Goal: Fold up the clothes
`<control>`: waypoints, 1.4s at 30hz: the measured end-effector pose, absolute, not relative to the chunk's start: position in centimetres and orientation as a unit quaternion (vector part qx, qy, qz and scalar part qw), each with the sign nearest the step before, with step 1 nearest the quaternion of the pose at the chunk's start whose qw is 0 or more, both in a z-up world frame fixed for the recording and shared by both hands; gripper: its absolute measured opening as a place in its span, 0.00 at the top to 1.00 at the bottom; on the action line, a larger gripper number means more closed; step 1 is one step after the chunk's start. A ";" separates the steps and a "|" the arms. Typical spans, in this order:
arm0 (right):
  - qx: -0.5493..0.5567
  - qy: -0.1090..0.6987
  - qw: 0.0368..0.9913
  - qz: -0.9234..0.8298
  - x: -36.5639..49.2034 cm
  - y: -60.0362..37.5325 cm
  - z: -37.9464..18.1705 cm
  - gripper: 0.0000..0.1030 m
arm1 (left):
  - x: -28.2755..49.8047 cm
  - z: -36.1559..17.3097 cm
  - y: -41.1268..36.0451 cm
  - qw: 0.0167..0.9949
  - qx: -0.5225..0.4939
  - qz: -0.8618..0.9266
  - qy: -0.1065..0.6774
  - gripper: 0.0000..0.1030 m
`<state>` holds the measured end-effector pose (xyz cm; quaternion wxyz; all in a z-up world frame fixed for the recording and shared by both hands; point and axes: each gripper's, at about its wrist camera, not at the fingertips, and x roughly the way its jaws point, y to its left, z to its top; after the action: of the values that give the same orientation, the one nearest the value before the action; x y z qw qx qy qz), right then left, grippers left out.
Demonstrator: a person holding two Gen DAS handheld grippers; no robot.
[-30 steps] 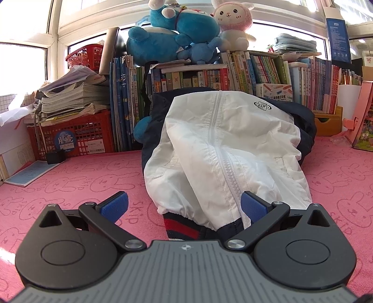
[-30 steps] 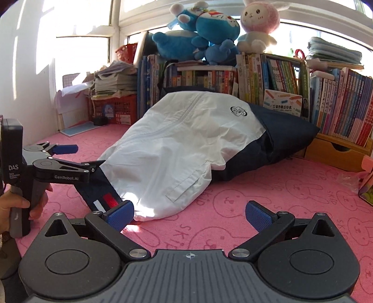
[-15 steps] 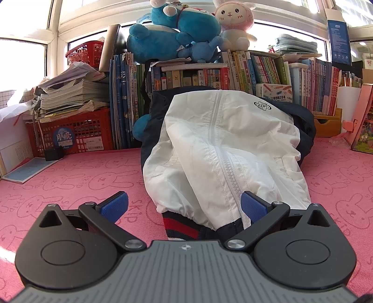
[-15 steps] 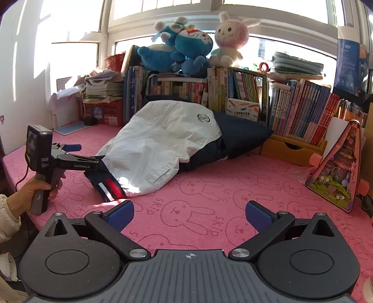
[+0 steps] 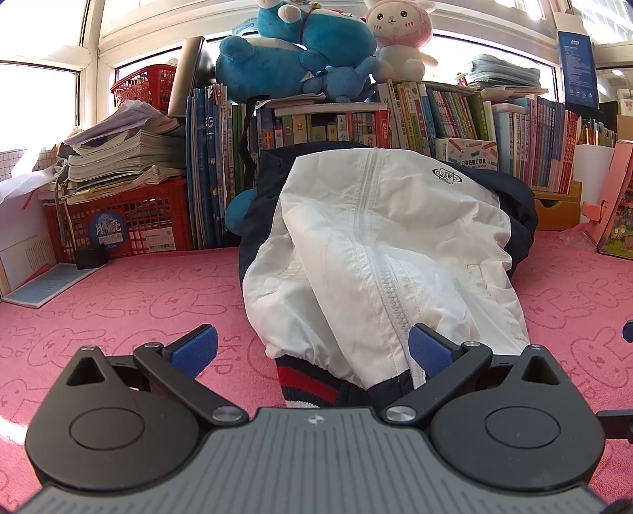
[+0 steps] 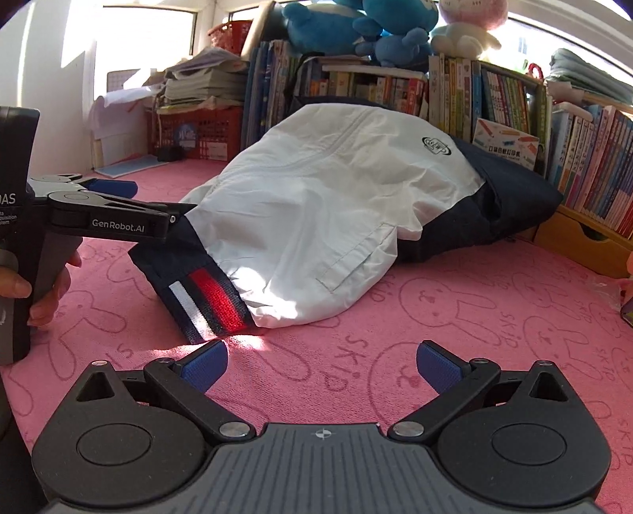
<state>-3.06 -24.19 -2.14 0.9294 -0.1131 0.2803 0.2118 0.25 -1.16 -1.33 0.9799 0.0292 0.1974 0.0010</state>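
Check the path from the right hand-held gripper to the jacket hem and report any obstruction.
Nothing visible blocks it: only bare pink mat lies between the open right hand-held gripper and the jacket's striped hem.

My jacket (image 5: pixel 379 253) is white across the front with navy blue behind, and its hem band (image 6: pixel 205 292) is navy with red and white stripes. It lies on a pink mat (image 6: pixel 474 316) printed with darker pink rabbit outlines. My two grippers (image 5: pixel 312 350) (image 6: pixel 322 365) are black with blue pads (image 5: pixel 194 350). Behind stand blue plush toys (image 5: pixel 296 51), a pink one (image 5: pixel 399 35), and a red crate (image 5: pixel 130 221).
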 end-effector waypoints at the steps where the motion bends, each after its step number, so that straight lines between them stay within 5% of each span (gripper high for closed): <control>1: -0.115 0.276 0.930 0.214 -2.8 -23.7 -2.3 0.00 | 0.3 -1.3 -1.2 0.980 0.030 0.001 0.198 0.00; 21: -0.077 0.288 0.936 0.187 -0.8 -20.8 -3.2 0.01 | 0.9 -1.5 -1.0 0.975 0.029 0.008 0.220 0.00; 23: -0.069 0.281 0.944 0.159 -0.7 -21.3 -3.0 0.06 | 1.0 -1.6 -0.9 0.974 0.025 0.008 0.224 0.00; 27: -0.064 0.280 0.952 0.102 -0.2 -22.4 -2.9 0.36 | 0.9 -1.6 -0.8 0.974 0.022 0.008 0.223 0.00; 32: -0.061 0.284 0.935 0.204 -2.5 -22.5 -2.5 0.30 | 0.5 -1.4 -0.8 0.977 0.023 0.024 0.210 0.00; 37: -0.179 0.253 0.923 0.230 -4.5 -17.3 -3.1 0.20 | -0.4 -1.1 -0.1 0.983 0.004 0.045 0.181 0.00; 40: -0.207 0.245 0.924 0.206 -3.8 -16.0 -3.5 0.35 | -1.5 -1.0 0.5 0.982 0.002 0.006 0.187 0.00; 42: -0.173 0.255 0.925 0.221 -3.2 -16.9 -2.9 0.55 | -2.5 -1.2 0.1 0.980 0.032 -0.024 0.197 0.00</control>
<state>-3.16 -16.93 -2.94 0.9253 -0.1729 0.2549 0.2214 -2.54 0.15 -1.23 0.9796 0.0320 0.1969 -0.0240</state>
